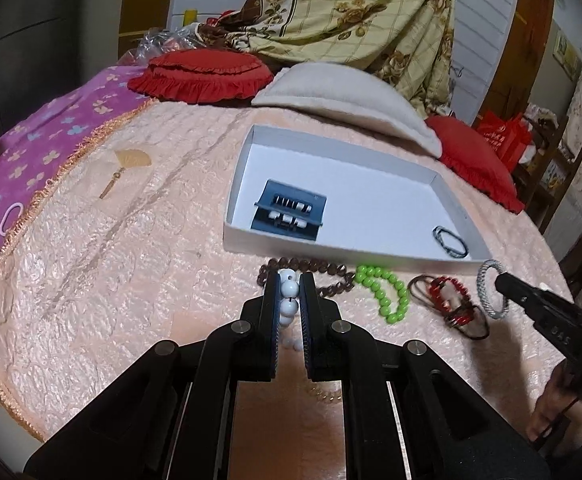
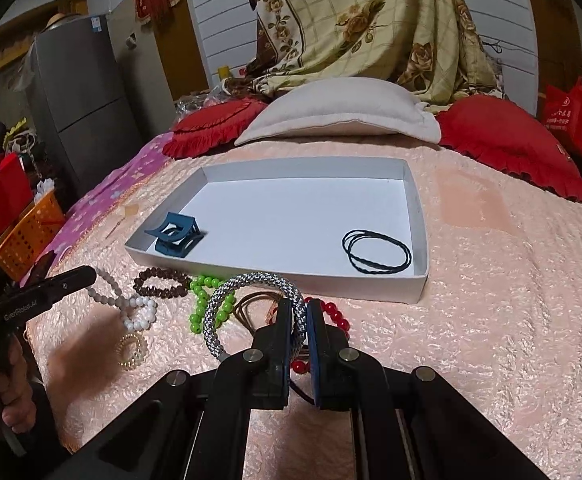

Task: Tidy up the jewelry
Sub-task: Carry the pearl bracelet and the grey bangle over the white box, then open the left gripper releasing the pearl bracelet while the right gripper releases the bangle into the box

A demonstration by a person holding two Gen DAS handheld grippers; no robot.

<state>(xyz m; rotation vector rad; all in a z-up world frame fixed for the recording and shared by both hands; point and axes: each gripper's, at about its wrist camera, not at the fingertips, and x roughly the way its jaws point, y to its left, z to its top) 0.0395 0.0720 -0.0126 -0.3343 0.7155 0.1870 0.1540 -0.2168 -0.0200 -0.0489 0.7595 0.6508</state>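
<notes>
A: What did the left gripper have?

B: Its fingers were clamped on the white beads, pinching the strand near the tips, with more beads trailing down between the pads toward the bedspread. Just beyond the tips lay the brown beads, and off to their right the green beads.

A: And the right gripper?

B: Fingers closed on the grey braided bangle. The ring stood up from the pads and arched left of them. Under and just right of the tips sat the red beads; brown cords lay just ahead of the left finger.

A: Where was the tray?

B: Beyond both sets of fingertips, its near wall just past the bead pile. Inside, at the far left from the right fingers, a blue hair claw; at the near right corner, black hair ties.

A: Anything else near the fingers?

B: A gold coil tie lay left of the right gripper, close to the white beads. Further out, past the tray, a cream pillow between two red cushions.
</notes>
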